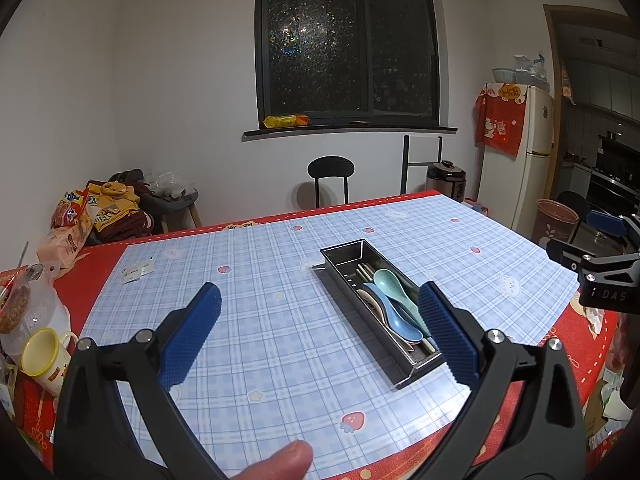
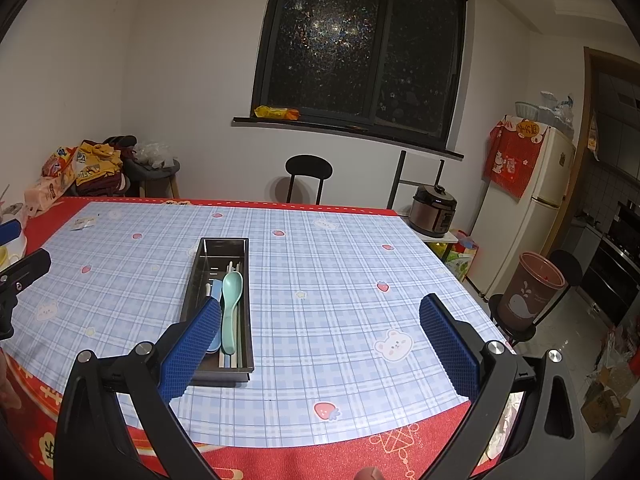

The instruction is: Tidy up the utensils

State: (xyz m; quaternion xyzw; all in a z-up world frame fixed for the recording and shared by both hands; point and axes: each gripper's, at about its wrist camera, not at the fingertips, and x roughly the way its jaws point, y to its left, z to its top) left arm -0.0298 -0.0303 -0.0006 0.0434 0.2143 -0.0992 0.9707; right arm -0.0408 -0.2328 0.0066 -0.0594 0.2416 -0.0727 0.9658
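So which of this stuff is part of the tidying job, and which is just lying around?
Part of the job:
metal tray
green spoon
blue spoon
chopsticks

Just lying about:
yellow mug
snack bags
paper slips
rice cooker
brown bin

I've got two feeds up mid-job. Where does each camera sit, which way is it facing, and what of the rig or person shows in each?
Left wrist: sits on the left gripper, looking forward over the table toward the window; its open blue fingers frame the view, a thumb shows below, and the right gripper shows at the right edge.
Right wrist: sits on the right gripper, facing the same wall, with the utensil tray left of centre; its fingers are open, and the left gripper shows at the left edge.
Shared: the tray, green spoon, window, chair, fridge.
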